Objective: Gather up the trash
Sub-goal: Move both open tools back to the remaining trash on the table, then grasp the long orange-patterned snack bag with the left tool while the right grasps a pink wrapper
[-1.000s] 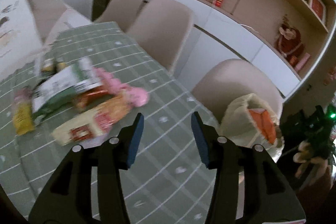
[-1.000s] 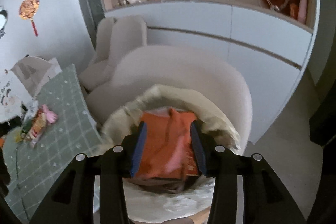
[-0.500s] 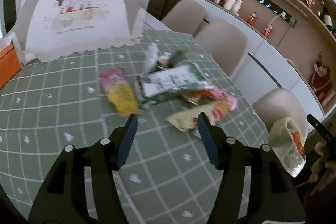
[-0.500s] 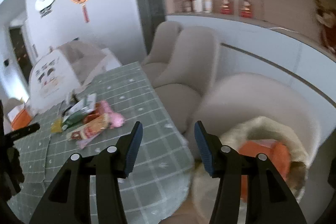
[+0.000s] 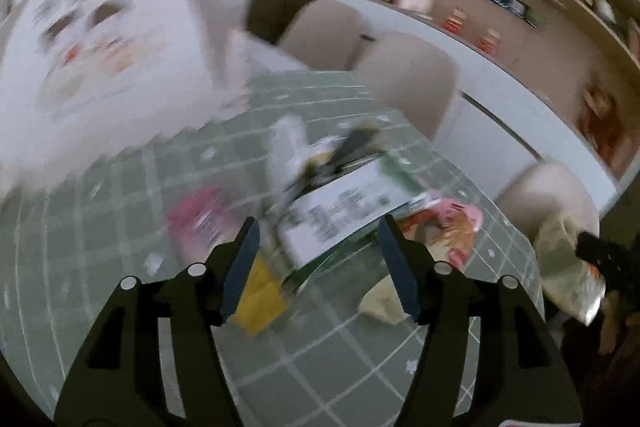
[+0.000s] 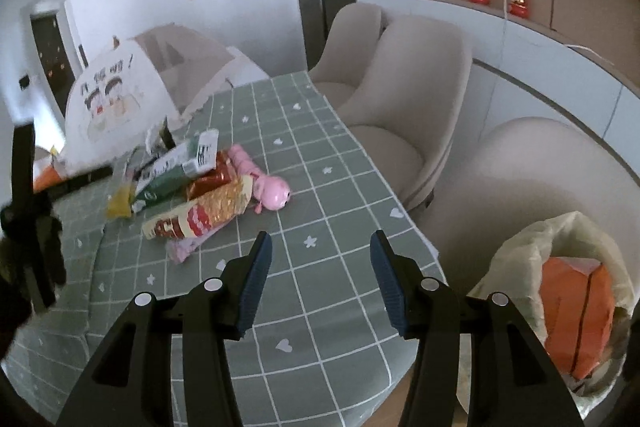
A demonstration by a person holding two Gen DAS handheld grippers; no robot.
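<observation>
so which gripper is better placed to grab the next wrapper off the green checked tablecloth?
Left. The left gripper hangs open right over the pile, framing the green-and-white snack packet. The right gripper, also open and empty, sits back over bare green checked tablecloth, beside the cream trash bag.

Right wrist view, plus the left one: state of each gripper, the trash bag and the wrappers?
left gripper: open, nothing between the jaws, above the wrapper pile.
right gripper: open, empty, over the tablecloth.
trash bag: mouth open, sitting on a chair, orange package inside.
wrapper pile: lying loose on the table, not yet collected.
</observation>
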